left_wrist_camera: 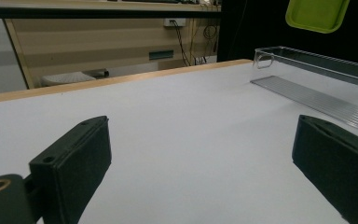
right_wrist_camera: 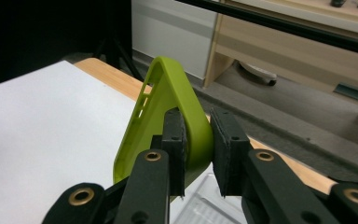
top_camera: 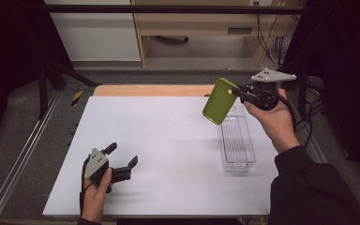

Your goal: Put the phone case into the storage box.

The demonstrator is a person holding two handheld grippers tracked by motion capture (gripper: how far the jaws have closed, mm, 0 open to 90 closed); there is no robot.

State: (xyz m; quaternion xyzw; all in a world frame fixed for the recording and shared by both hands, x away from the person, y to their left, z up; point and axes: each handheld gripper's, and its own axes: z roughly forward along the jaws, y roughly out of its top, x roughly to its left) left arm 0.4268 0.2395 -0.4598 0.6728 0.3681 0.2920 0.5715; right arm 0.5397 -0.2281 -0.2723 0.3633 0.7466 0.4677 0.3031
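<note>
Right now my right gripper (top_camera: 238, 92) is clamped on the rim of a green lid (top_camera: 220, 101), holding it tilted in the air above the far end of a clear plastic box (top_camera: 236, 143) that sits on the white table (top_camera: 168, 140). Well apart, my left gripper (top_camera: 122, 157) rests low with jaws spread wide around nothing.

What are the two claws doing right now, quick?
Left claw: open, holding nothing, low over the table.
Right claw: shut on the green lid, held up above the clear box.
</note>
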